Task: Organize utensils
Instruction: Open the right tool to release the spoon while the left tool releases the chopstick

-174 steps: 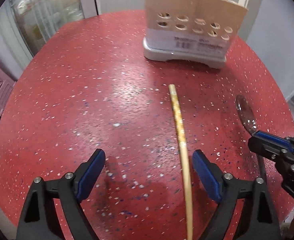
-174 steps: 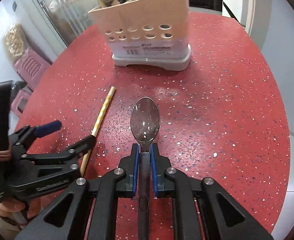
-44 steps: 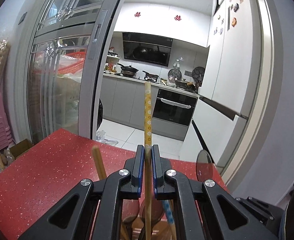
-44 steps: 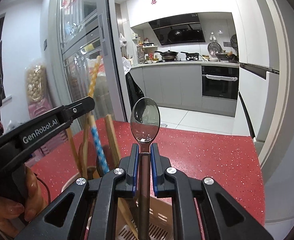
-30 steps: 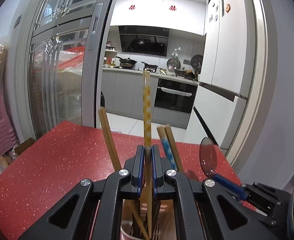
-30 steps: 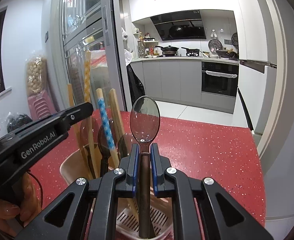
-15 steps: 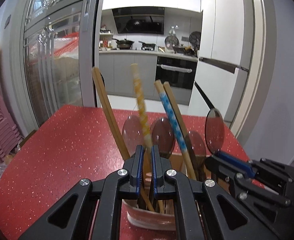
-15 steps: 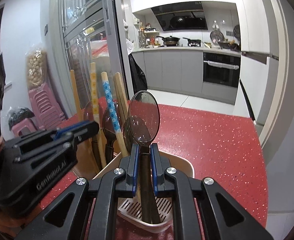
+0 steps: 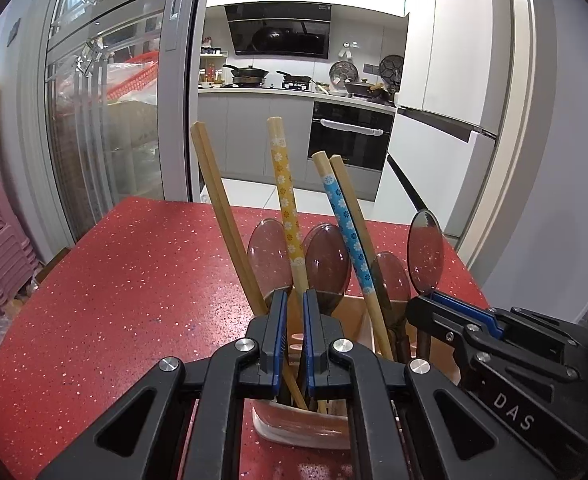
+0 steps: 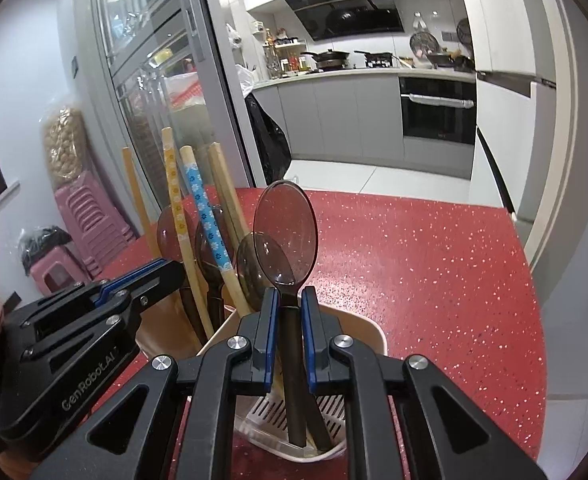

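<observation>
With the left claw (image 9: pixel 292 312) clamped on the yellow chopstick (image 9: pixel 285 196) and the right claw (image 10: pixel 290 312) on the spoon (image 10: pixel 285 230), both ends below in the holder (image 10: pixel 369 330), letting go crooked could tip either against its neighbours

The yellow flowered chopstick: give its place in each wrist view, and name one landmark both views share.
Left wrist: the yellow flowered chopstick stands at centre, rising from between the left gripper jaws into the utensil holder.
Right wrist: yellow flowered chopstick at left, above the left gripper.
Shared landmark: the blue flowered chopstick just to its right.
</observation>
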`<state>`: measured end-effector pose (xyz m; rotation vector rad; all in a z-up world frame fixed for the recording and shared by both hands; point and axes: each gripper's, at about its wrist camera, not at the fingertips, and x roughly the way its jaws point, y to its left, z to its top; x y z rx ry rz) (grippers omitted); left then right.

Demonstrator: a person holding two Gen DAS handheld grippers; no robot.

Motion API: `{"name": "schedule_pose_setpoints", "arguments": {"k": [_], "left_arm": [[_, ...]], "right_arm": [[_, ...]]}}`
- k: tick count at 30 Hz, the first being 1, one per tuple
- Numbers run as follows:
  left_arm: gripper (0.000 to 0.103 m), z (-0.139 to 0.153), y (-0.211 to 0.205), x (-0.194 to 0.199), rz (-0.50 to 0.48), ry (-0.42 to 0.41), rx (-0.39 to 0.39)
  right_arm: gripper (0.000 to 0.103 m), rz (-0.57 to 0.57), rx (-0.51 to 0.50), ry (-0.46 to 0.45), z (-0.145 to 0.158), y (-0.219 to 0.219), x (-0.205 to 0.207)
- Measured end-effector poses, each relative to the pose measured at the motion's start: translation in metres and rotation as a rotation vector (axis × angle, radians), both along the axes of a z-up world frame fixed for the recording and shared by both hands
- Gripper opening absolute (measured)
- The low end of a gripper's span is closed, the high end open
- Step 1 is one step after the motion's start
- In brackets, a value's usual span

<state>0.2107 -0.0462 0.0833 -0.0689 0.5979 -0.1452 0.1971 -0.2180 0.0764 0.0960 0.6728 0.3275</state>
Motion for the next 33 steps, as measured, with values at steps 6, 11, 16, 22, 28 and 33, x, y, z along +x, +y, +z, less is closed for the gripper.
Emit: {"name": "schedule_pose_setpoints", "arguments": {"k": [6,11,16,22,28,33], "left_arm": [[0.033,-0.001,0.001,0.0,0.0,0.012,-0.005],[0.033,-0.002,0.003,0.0,-0.001,0.022,-0.007],[0.033,-0.003,0.005,-0.002,-0.003,0.029,-0.004],[0.033,-0.002,0.006,-0.006,-0.009,0.038,0.004],[0.033,-0.001,0.008,-0.011,-0.013,0.051,0.022],[0.033,0.0,0.015,-0.02,-0.025,0.06,0.036]], "right_arm": [[0.016,0.003,0.003,0.011,0.001,0.0,0.0],[0.039,0.0,0.028,0.015,0.006,-0.001,-0.001],[0.044,-0.002,0.043,0.011,0.013,0.0,-0.006],[0.048,-0.011,0.047,0.022,0.015,0.002,-0.013],[0.049,-0.04,0.045,0.063,0.014,-0.001,-0.016],[0.05,-0.068,0.052,0.1,0.012,-0.007,-0.021]]}}
